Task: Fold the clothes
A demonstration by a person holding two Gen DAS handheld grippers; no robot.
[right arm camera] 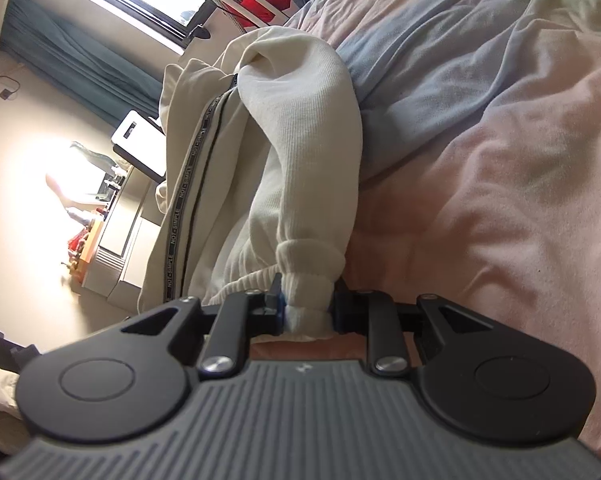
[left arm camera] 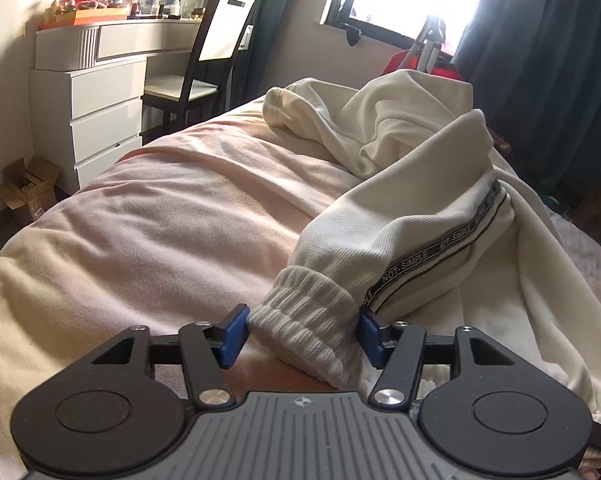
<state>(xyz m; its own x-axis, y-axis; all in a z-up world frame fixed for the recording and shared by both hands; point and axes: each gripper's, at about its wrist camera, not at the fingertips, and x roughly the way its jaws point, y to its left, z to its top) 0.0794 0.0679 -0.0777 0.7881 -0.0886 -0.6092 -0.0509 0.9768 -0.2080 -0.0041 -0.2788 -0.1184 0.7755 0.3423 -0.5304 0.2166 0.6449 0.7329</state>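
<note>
Left gripper (left arm camera: 303, 334): held level, blue pads (left arm camera: 236, 334) spread wide at 9 and 3 o'clock, each touching a side of a ribbed cuff (left arm camera: 308, 320); grip not confirmed. Right gripper (right arm camera: 306, 308): rolled sideways, jaws drawn close, clamped on a bunched cuff (right arm camera: 308, 280) at 12 o'clock.

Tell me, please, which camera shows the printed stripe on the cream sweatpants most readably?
The left wrist view: the stripe runs along the cream sweatpants and its lettering reads clearly, NOT SIMPLE. The right wrist view shows the same stripe narrower, rotated and shaded, so its text is harder to read.
</note>
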